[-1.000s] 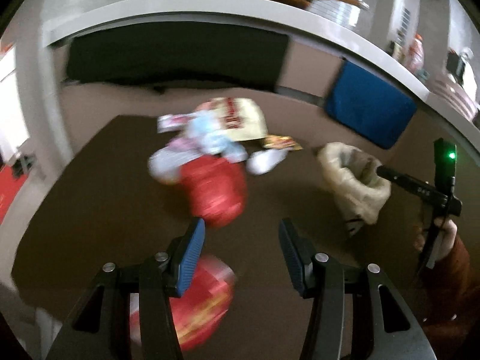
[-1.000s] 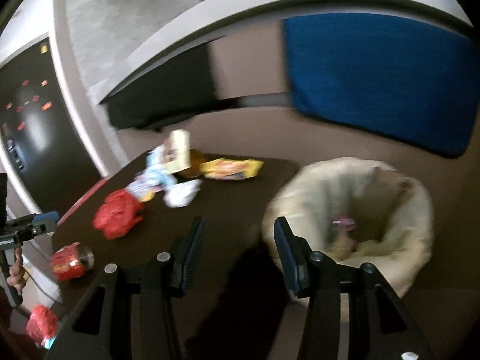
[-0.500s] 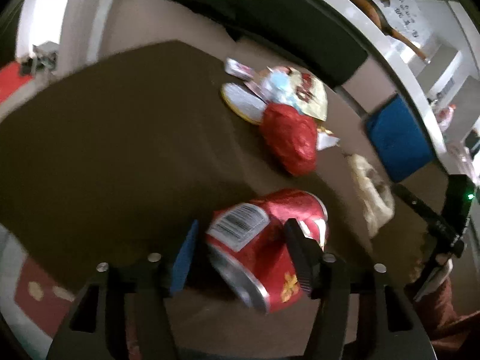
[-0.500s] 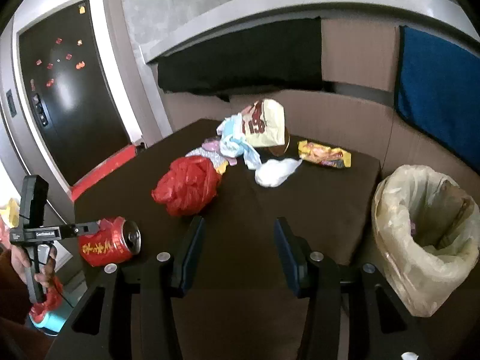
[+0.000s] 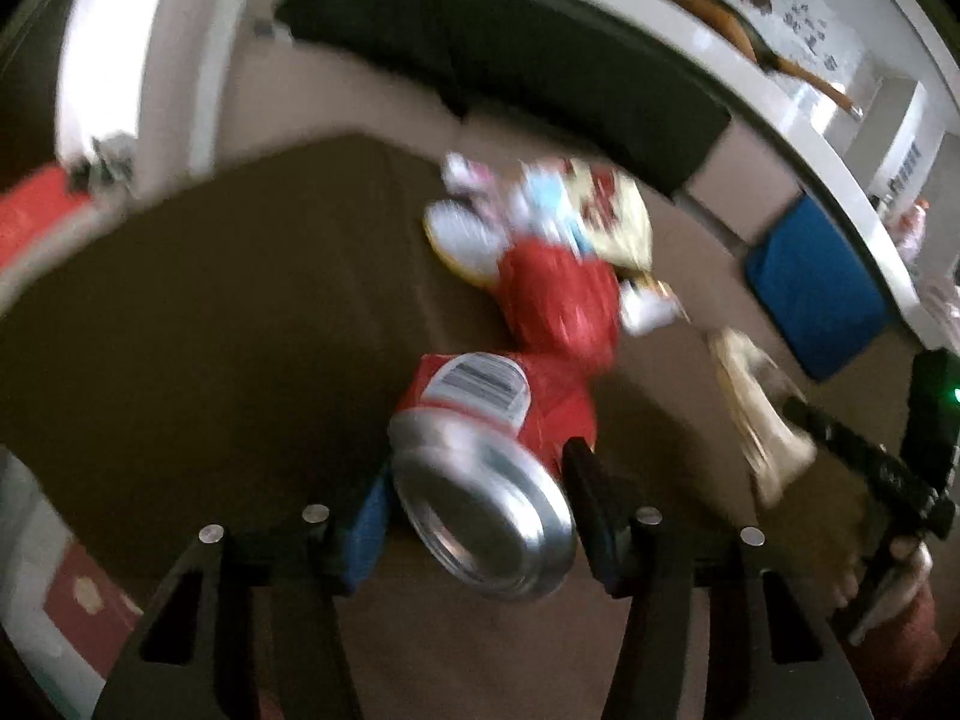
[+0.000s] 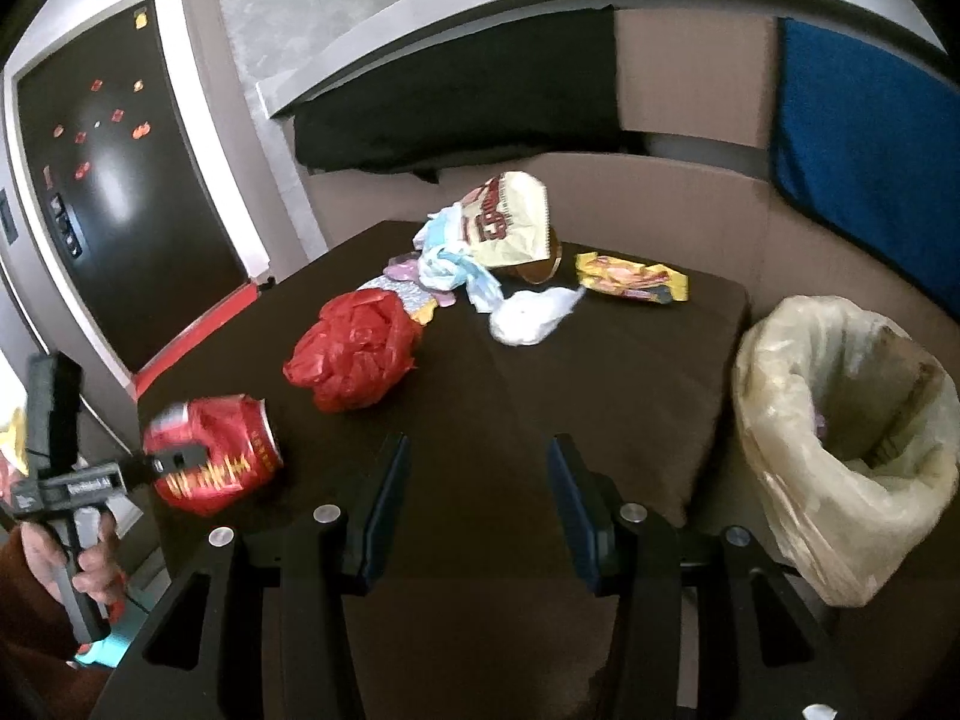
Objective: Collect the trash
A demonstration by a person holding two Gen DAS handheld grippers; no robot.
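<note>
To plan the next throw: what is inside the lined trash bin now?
The lined trash bin shows a small purple scrap near its right wall. Its near wall covers the bottom, so anything deeper cannot be seen.

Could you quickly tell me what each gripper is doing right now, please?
Left gripper: closed on the red can.
Right gripper: open, holding nothing.

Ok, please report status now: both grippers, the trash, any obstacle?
Left gripper jaws just closing around crushed red drink can, grip unconfirmed. Right gripper open, empty. Lined trash bin at table's right edge. Crumpled red plastic bag between can and bin.
</note>
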